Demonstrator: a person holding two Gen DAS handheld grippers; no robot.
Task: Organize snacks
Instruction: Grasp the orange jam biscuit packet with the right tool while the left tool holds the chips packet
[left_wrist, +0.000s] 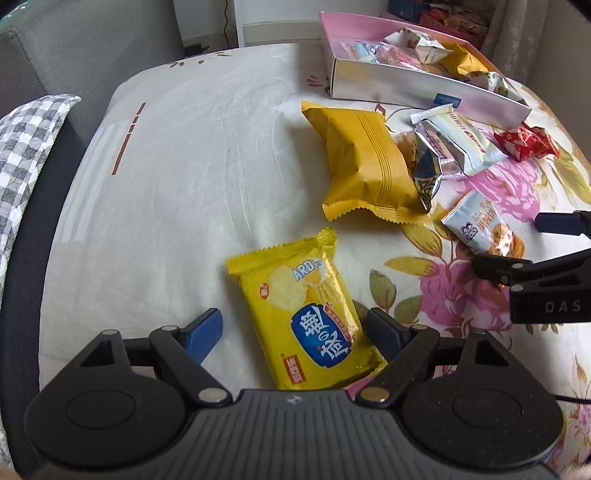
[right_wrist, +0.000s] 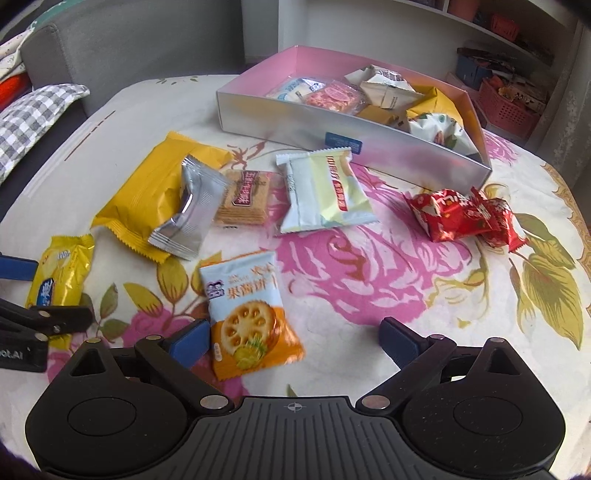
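Note:
My left gripper (left_wrist: 295, 332) is open, its fingers on either side of a small yellow chip packet (left_wrist: 306, 314) lying on the flowered cloth; the packet also shows in the right wrist view (right_wrist: 61, 273). My right gripper (right_wrist: 295, 339) is open just above an orange and white biscuit packet (right_wrist: 247, 314), which lies nearer its left finger. A silver box with a pink inside (right_wrist: 295, 125) stands at the back and holds several snacks. It also shows in the left wrist view (left_wrist: 424, 85).
Loose on the cloth lie a large yellow bag (right_wrist: 147, 199), a silver packet (right_wrist: 192, 210), a brown cracker pack (right_wrist: 245, 201), a white-green packet (right_wrist: 325, 188) and red candies (right_wrist: 465, 218). A grey sofa with a checked cushion (right_wrist: 33, 118) is at the left.

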